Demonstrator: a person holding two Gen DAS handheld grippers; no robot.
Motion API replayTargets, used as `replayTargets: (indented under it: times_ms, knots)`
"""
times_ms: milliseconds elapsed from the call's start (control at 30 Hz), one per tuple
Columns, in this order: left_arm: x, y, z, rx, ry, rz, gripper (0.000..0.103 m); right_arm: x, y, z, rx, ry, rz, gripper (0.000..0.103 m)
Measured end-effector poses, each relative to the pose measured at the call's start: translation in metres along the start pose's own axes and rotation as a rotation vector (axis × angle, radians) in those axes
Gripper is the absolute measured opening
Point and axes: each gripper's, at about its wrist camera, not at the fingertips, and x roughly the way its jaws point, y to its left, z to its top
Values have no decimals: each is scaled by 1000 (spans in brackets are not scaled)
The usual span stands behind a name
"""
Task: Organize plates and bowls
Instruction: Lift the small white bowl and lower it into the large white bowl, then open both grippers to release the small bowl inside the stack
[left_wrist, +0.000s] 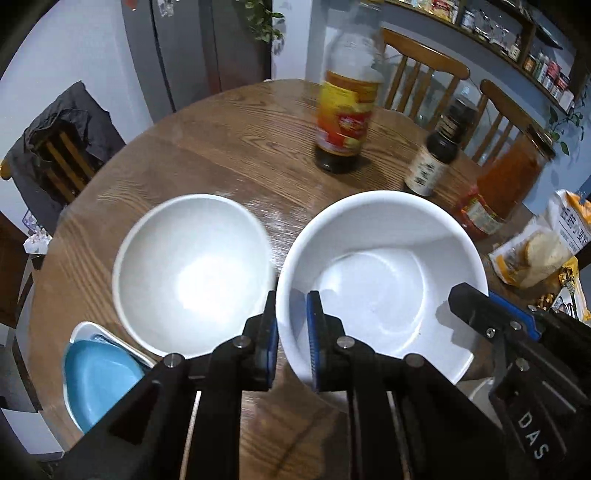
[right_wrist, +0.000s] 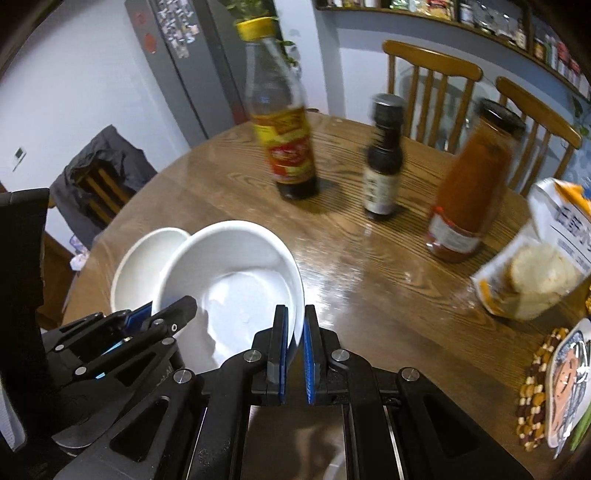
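With both the left gripper (left_wrist: 291, 332) and right gripper (right_wrist: 295, 339) clamped on the large bowl's (left_wrist: 384, 266) opposite rim edges, uneven lifting could knock it into the smaller bowl (left_wrist: 192, 266) just beside it

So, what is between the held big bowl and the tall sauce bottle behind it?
Only bare table lies between the big bowl and the sauce bottle; the left wrist view shows this.
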Motion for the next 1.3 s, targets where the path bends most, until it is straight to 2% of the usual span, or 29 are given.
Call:
replayTargets:
  times_ms: [433, 700, 967, 1167, 1300]
  knots:
    - [6, 78, 24, 21, -1, 19, 15, 26, 76, 18, 9, -2, 22, 9]
    - [25, 112, 30, 37, 45, 23, 15, 50, 110, 23, 29, 39, 29, 9]
    - [47, 119, 26, 76, 103, 35, 14, 79, 114, 16, 55, 122, 5, 9]
    - [51, 116, 26, 99, 105, 36, 15, 86, 114, 13, 72, 131, -16, 9]
    - [52, 117, 25, 97, 114, 14, 22, 86, 114, 13, 76, 133, -21, 9]
